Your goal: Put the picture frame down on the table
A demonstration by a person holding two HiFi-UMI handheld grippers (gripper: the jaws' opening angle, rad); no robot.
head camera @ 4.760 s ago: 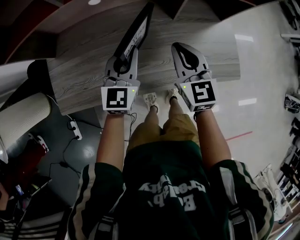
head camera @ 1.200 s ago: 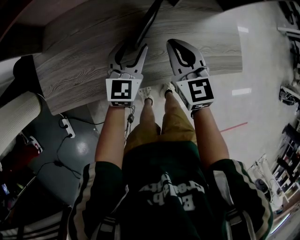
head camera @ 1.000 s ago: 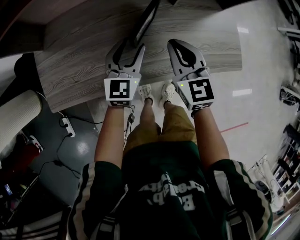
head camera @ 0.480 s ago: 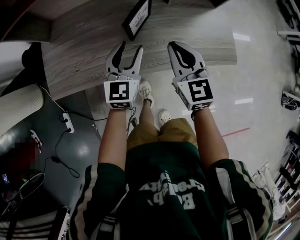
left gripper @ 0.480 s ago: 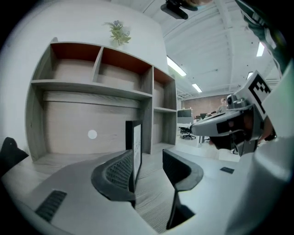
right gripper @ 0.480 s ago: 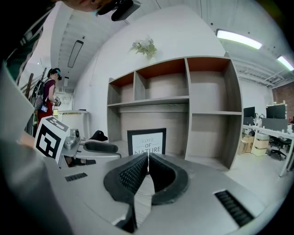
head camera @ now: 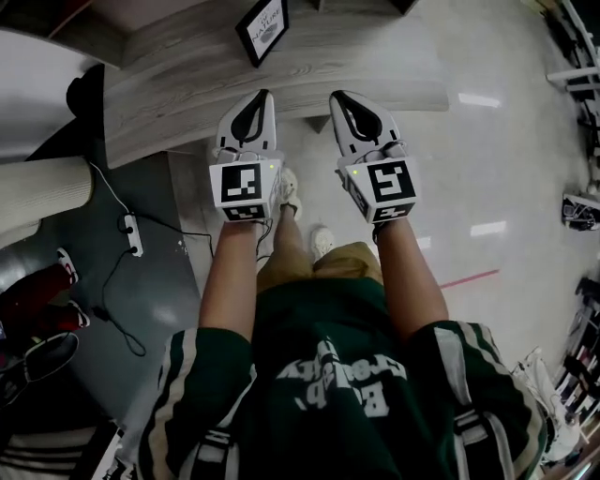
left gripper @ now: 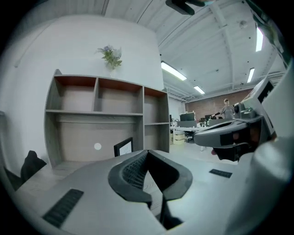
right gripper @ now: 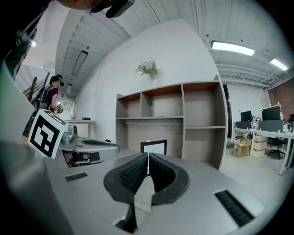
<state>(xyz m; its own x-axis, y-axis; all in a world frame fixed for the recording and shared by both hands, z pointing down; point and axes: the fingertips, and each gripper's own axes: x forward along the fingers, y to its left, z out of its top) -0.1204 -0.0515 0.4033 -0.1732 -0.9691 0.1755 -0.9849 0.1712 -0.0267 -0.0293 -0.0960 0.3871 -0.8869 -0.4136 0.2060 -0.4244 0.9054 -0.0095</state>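
Head view: picture frame (head camera: 262, 28) stands on the table (head camera: 403, 70), well apart from the left gripper (head camera: 263, 97) and right gripper (head camera: 338, 97), both near the table's front edge. Left gripper view: jaws have just closed, nothing between them. The frame (left gripper: 123, 147) is upright under the shelf unit (left gripper: 96, 110). Right gripper view: jaws pinched together, empty, frame (right gripper: 153, 147) straight ahead. Looks like placement is done. Next move only needs to stay clear of the frame.

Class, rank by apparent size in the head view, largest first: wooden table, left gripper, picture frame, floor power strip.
1. wooden table
2. left gripper, enlarged by nearness to the camera
3. picture frame
4. power strip
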